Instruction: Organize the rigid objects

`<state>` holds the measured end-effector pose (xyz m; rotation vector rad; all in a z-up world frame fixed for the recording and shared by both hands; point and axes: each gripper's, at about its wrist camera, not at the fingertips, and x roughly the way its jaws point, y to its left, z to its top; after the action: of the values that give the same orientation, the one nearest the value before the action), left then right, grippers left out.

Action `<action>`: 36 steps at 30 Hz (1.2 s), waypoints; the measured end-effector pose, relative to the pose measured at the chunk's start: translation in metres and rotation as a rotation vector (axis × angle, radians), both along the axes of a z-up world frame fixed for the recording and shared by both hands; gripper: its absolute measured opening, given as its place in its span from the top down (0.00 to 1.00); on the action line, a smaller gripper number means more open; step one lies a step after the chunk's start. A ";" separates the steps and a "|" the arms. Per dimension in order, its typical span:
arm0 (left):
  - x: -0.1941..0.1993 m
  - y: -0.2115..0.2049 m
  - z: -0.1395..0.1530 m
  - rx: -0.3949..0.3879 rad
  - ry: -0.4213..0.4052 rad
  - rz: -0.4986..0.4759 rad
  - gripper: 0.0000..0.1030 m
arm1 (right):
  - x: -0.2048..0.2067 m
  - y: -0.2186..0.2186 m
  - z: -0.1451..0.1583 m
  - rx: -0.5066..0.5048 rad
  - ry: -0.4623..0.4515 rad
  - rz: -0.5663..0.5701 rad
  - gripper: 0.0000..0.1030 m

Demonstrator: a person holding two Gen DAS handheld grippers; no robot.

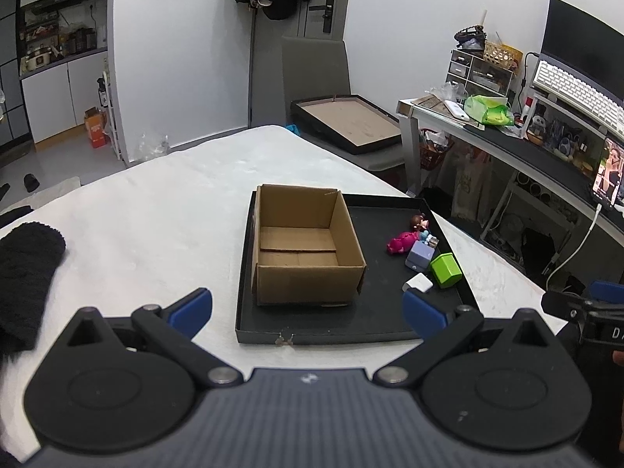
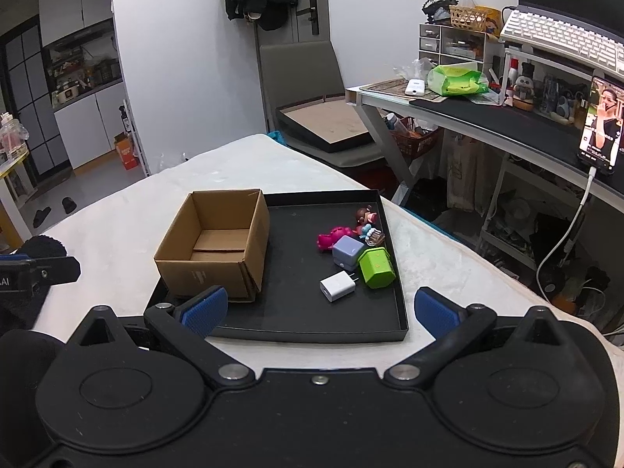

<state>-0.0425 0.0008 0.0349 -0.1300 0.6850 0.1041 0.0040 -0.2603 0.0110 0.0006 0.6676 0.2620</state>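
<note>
Both grippers were held above the near edge of a white-covered surface (image 1: pixel 163 202), fingers pointing at a shallow black tray (image 2: pixel 339 333). The left gripper (image 1: pixel 308 310) was released, its 2 blue pads spread wide with nothing between them. The right gripper (image 2: pixel 319 310) was likewise released and empty.

Directly ahead of the left gripper, an open cardboard box (image 1: pixel 306 249) stood upright in the tray's left half; no objects were visible inside it. In the right wrist view the box (image 2: pixel 218 245) lay ahead and to the left of the right gripper.

The loose items were grouped in the tray's right half, ahead of the right gripper and slightly to its right. Nearest was a white charger plug (image 2: pixel 337 286). Just beyond it sat a green block (image 2: pixel 375 267), touching a lavender block (image 2: pixel 347 251) on its left. Further ahead lay a pink toy figure (image 2: pixel 329 238) and a small doll figure (image 2: pixel 366 220) near the tray's right wall. All 5 items rested on the tray floor, apart from the box and clear of both grippers.

A dark fuzzy cloth (image 1: pixel 27 269) lay to the left of the left gripper.
</note>
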 end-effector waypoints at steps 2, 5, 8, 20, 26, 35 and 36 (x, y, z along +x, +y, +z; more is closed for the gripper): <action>-0.001 -0.001 0.000 0.003 -0.002 -0.002 0.00 | -0.001 -0.001 0.001 0.001 -0.002 -0.003 0.00; -0.002 -0.003 -0.001 0.001 -0.001 -0.010 0.00 | -0.002 -0.001 0.001 -0.003 -0.008 -0.008 0.00; -0.003 -0.004 -0.001 -0.001 -0.002 -0.012 0.00 | -0.003 -0.002 0.001 -0.005 -0.009 -0.011 0.00; -0.003 -0.003 -0.002 0.002 0.003 -0.014 0.00 | -0.006 -0.003 0.000 -0.001 -0.011 -0.031 0.00; 0.003 -0.003 -0.007 0.007 0.012 -0.017 0.00 | -0.004 -0.007 0.001 0.018 -0.012 -0.040 0.00; 0.023 -0.003 -0.019 -0.008 0.048 -0.031 0.00 | 0.008 -0.008 -0.007 0.012 -0.023 -0.061 0.00; 0.026 -0.002 -0.020 -0.014 0.053 -0.032 0.00 | 0.010 -0.007 -0.008 0.007 -0.025 -0.069 0.00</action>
<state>-0.0163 -0.0014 0.0145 -0.1302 0.7405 0.0721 0.0142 -0.2677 0.0025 0.0272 0.6400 0.1981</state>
